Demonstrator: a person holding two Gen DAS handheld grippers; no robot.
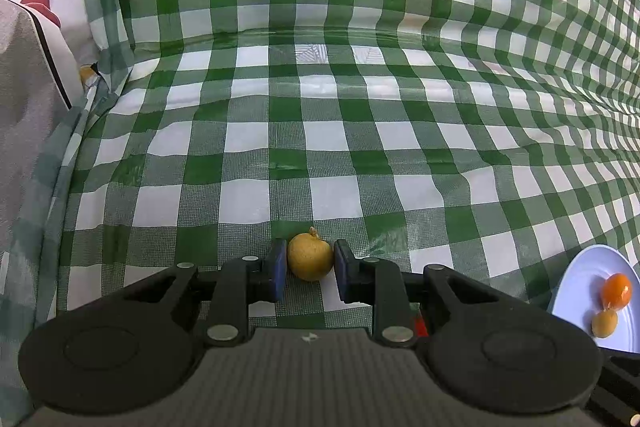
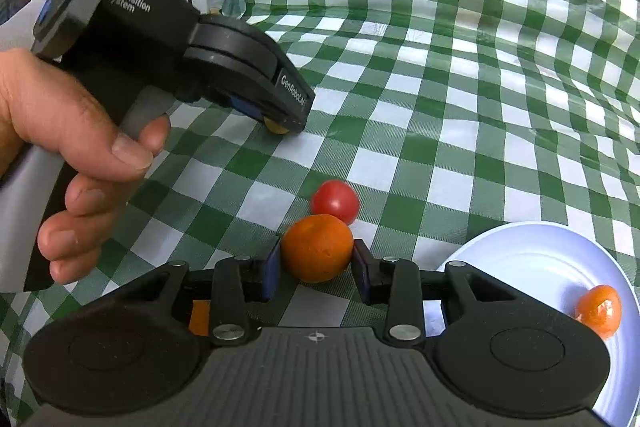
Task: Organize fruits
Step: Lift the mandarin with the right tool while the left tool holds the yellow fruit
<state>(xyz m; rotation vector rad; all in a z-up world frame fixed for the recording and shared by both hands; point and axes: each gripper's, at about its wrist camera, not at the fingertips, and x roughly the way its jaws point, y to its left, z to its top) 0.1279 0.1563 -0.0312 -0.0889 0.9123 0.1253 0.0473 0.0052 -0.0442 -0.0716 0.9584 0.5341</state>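
Gripping one fruit in each tool, we are at the pick-up step of sorting the fruits onto the plate (image 2: 520, 239). Our left gripper (image 1: 310, 269) has its jaws clenched on a small yellow fruit (image 1: 310, 258), a blue pad touching each flank; the fruit sits low on the checked cloth (image 1: 320, 131) that covers the worktop, and we cannot tell whether it has left the cloth yet. Our right gripper (image 2: 316, 267) grasps an orange fruit (image 2: 318, 253) the same way, with a red tomato (image 2: 335, 201) just behind it, almost touching. The hand (image 2: 68, 155) on the left tool shows in the right wrist view.

The white plate lies to the right of both tools and already carries an orange fruit (image 2: 599, 310); the left wrist view shows a small yellow one (image 1: 604, 323) beside it there.

Next, we judge, both fruits must rise clear of the cloth and travel right to the plate. The right one should lift straight up so it does not nudge the tomato. The plate is shallow and the fruits are round, so they want setting down low and gently, away from the rim.
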